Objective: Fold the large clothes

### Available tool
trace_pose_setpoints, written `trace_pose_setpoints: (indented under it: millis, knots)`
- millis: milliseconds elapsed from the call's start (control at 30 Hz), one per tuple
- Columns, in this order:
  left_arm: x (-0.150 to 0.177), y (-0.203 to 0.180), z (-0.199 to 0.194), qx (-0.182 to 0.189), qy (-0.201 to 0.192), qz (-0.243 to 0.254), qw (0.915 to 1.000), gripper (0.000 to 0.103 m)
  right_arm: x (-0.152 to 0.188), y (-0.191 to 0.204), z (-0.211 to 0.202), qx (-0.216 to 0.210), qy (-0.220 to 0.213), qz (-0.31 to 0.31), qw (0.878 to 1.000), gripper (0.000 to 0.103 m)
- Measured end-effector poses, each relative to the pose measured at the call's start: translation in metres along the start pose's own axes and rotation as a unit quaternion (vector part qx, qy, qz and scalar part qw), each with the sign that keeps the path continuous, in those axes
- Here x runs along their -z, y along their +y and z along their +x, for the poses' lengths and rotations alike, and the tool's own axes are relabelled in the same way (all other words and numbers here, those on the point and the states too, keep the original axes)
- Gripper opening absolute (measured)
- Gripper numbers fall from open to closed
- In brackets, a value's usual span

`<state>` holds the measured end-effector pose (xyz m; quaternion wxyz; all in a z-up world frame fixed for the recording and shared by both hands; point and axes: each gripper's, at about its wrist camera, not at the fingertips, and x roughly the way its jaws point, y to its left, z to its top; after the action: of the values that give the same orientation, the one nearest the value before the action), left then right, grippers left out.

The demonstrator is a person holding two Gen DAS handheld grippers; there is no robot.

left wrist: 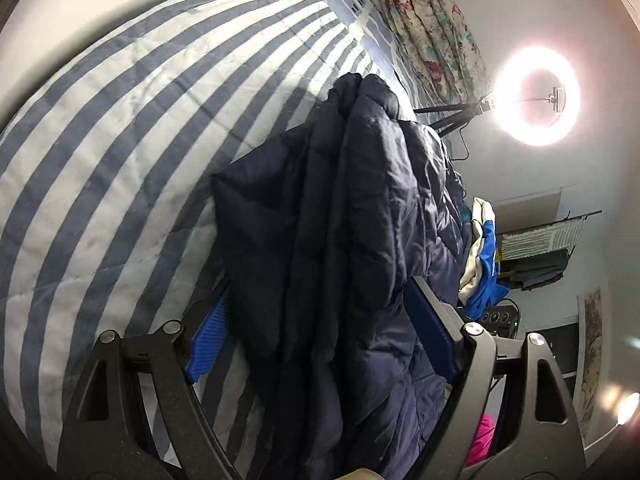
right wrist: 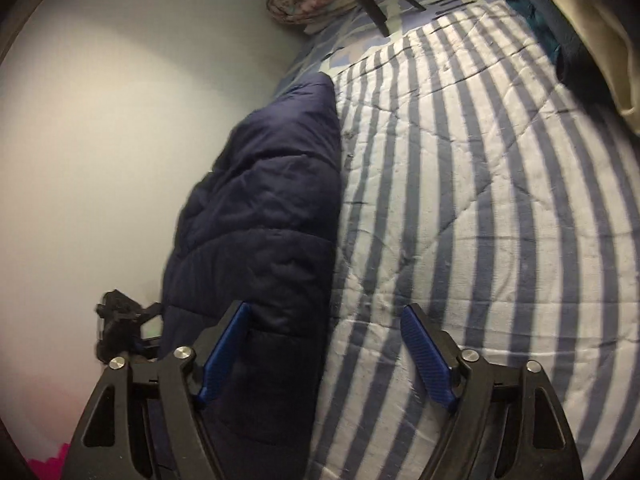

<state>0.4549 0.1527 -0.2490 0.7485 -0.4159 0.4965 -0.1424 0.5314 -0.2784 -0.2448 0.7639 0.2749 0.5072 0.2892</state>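
I see the navy padded jacket [left wrist: 352, 220] lying bunched on the striped bed cover [left wrist: 120, 128]. My left gripper [left wrist: 320, 320] is released, with the jacket loose between its pads. My right gripper [right wrist: 324, 352] is also released, at the jacket's near edge.

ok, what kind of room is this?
Most likely a bedroom: a bed with a striped quilt, a floral bundle of bedding at its far end, and clothes piled alongside. A ring light suggests it is set up for filming.
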Motion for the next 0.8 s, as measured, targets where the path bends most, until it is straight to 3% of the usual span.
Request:
trace_pose_setpoints:
  millis: [233, 367, 400, 567, 667, 800]
  knots:
    - [-0.002, -0.017, 0.014, -0.035, 0.004, 0.036, 0.9987, 0.084, -0.001, 0.009, 0.019, -0.024, 0.006, 0.003, 1.000, 0.070]
    - [-0.001, -0.022, 0.017, -0.056, 0.004, 0.050, 0.9972, 0.080, 0.000, 0.019, 0.037, -0.040, 0.028, 0.002, 0.999, 0.060]
    - [-0.001, -0.024, 0.018, -0.063, 0.001, 0.057, 0.9964, 0.076, 0.001, 0.024, 0.042, -0.032, 0.031, -0.003, 0.999, 0.059]
    - [0.004, -0.039, 0.019, -0.082, -0.001, 0.099, 0.9916, 0.036, 0.004, 0.052, 0.045, 0.023, 0.029, -0.033, 0.999, 0.039]
    - [0.012, -0.059, 0.015, -0.111, -0.015, 0.148, 0.9827, 0.023, 0.008, 0.078, 0.041, 0.071, 0.025, -0.073, 0.994, 0.029]
    - [0.027, -0.078, 0.008, -0.129, -0.026, 0.179, 0.9750, 0.019, 0.020, 0.123, 0.036, 0.156, 0.030, -0.143, 0.977, 0.024]
